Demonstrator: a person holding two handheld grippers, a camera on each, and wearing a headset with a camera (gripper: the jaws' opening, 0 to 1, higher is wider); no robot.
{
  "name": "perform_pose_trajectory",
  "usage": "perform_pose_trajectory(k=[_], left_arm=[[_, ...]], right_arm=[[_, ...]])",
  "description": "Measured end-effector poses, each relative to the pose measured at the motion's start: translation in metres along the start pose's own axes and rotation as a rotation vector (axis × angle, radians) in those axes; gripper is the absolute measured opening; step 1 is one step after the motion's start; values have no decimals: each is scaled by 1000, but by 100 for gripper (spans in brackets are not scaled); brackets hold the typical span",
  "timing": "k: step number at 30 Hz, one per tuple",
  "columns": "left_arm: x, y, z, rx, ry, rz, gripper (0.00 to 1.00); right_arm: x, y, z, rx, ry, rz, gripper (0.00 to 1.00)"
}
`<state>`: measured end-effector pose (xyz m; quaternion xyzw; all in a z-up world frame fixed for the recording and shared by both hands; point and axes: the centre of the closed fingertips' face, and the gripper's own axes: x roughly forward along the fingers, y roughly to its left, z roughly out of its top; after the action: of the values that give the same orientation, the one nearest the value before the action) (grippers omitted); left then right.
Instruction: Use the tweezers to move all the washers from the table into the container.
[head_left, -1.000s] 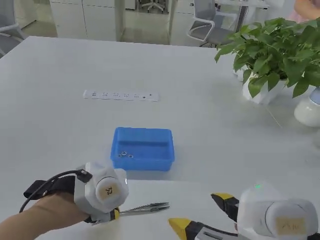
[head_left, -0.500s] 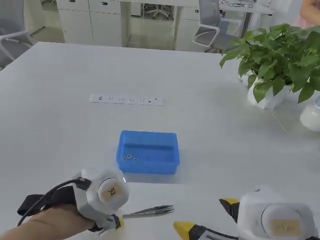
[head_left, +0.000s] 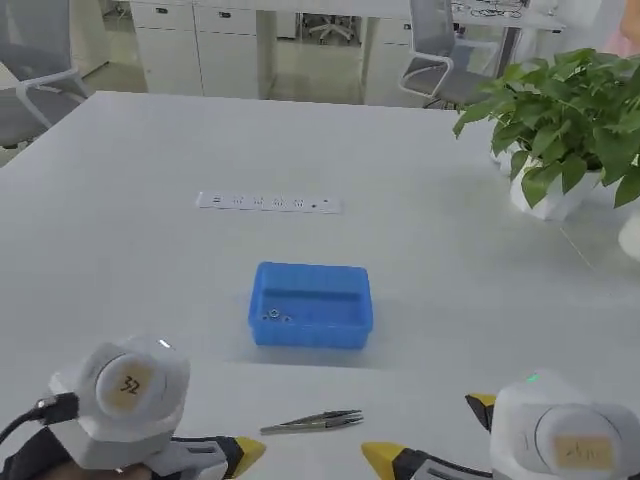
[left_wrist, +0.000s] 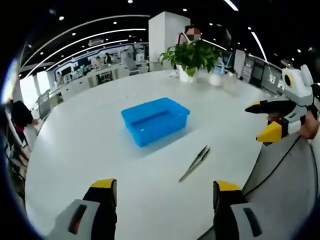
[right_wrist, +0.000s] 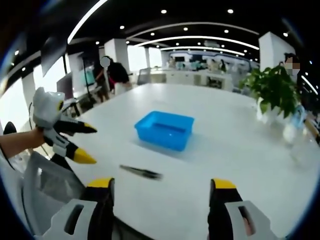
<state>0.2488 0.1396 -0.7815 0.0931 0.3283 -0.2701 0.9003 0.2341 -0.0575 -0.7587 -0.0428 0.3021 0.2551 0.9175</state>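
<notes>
Moved: tweezers (head_left: 312, 422) out of left gripper (left_wrist: 165, 186), onto desk (head_left: 450, 260)
Released: left gripper, right gripper (right_wrist: 157, 184)
Unclear: washers (head_left: 273, 316) count in container (head_left: 311, 330)

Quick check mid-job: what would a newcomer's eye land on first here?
The bright blue container mid-table, with a few washers inside near its left wall. Next, the tweezers lying loose on the white table in front of it, between the open left gripper and right gripper. A leafy potted plant stands far right.
</notes>
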Motion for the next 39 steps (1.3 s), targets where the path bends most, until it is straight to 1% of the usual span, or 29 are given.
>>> perform_pose_trajectory(k=[1, 2, 3, 5, 6, 7, 8, 11, 12, 14, 15, 16, 17, 18, 20, 22, 23, 25, 31, 37, 39], left_arm=[[-7, 5, 5, -28, -41, 27, 83], [-12, 7, 5, -50, -45, 36, 84], [-20, 10, 9, -77, -72, 53, 85], [-29, 16, 15, -107, -118, 86, 87], [-34, 19, 17, -128, -140, 111, 90], [-37, 22, 18, -136, -156, 129, 92], [-42, 26, 20, -139, -183, 154, 93], [-48, 33, 19, -152, -208, 204, 94], [-49, 34, 18, -153, -215, 211, 94], [-52, 38, 18, -166, -235, 240, 93], [-52, 40, 16, -171, -240, 247, 94], [-51, 42, 15, -176, -241, 259, 93], [-51, 46, 11, -185, -242, 283, 93], [-51, 46, 10, -187, -242, 290, 91], [-49, 45, 10, -185, -234, 289, 90], [-49, 43, 12, -150, -232, 298, 89], [-48, 40, 11, -128, -221, 298, 89], [-45, 39, 7, -94, -193, 301, 89], [-41, 39, 6, -73, -179, 293, 88], [-41, 42, 4, -64, -173, 302, 88], [-40, 42, 3, -64, -168, 301, 88]], right_arm=[[-1, 0, 2, 2, -2, 2, 76], [-2, 0, 3, 3, -4, 3, 76], [-4, -2, 5, -8, -13, -2, 77], [-6, -8, 6, -28, -7, -18, 76], [-8, -11, 6, -29, -7, -24, 76], [-9, -14, 7, -26, -7, -28, 76], [-11, -17, 8, -19, -12, -34, 76], [-13, -23, 11, -15, -19, -51, 76], [-13, -28, 10, -39, -9, -69, 77], [-13, -34, 8, -63, -1, -90, 76], [-12, -33, 7, -55, 1, -84, 76], [-12, -33, 6, -44, 3, -82, 76], [-11, -33, 5, -35, 3, -82, 76], [-9, -33, 4, -30, 4, -85, 75], [-6, -33, 0, -45, 23, -94, 75], [-6, -33, -2, -58, 35, -101, 75], [-7, -33, -1, -56, 34, -100, 75], [-7, -32, -1, -51, 33, -98, 75], [-6, -32, -4, -60, 48, -101, 75], [-7, -40, -2, -32, 31, -119, 75], [-7, -41, -3, -35, 31, -123, 75]])
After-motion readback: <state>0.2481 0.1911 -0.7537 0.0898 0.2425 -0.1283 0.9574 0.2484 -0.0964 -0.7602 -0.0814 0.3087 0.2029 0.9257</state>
